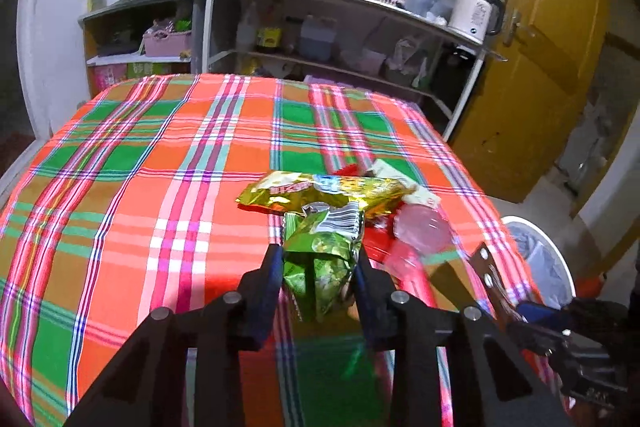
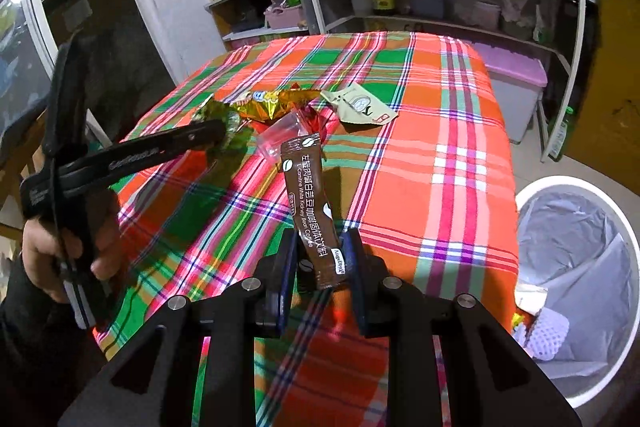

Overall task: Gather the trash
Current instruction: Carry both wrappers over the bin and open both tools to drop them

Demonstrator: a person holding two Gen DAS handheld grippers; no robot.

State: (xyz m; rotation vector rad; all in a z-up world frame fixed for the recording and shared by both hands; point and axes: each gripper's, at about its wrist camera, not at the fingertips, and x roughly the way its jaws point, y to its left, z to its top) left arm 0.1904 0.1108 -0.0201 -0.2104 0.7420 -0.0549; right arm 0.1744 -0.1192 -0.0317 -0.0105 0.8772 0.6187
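Two grippers each held a piece of trash above the table [image 2: 460, 115], so the main risk was a dropped load on the way to the bin [image 2: 600, 211] at the right edge of the right wrist view. That bin sat beside and below the table's edge, well apart from the left gripper [image 1: 318, 259], which would probably have to cross over the pile to reach it. Its jaws were closed on a crumpled green wrapper [image 1: 320, 251], gripped low, with much of the foil bulging free above; such a slick, springy wrapper could have slipped out. The right gripper [image 2: 320, 251], low centre, pinched a brown coffee stick [image 2: 310, 203] by its bottom end, upright and leaning slightly left, so a quick swing might have pulled it loose. Other wrappers lay mid-table: a gold one [image 1: 316, 191], a pale one [image 2: 360, 105] and a clear one [image 2: 278, 135]. The left hand [image 2: 60, 251] gripped its handle at the left edge.
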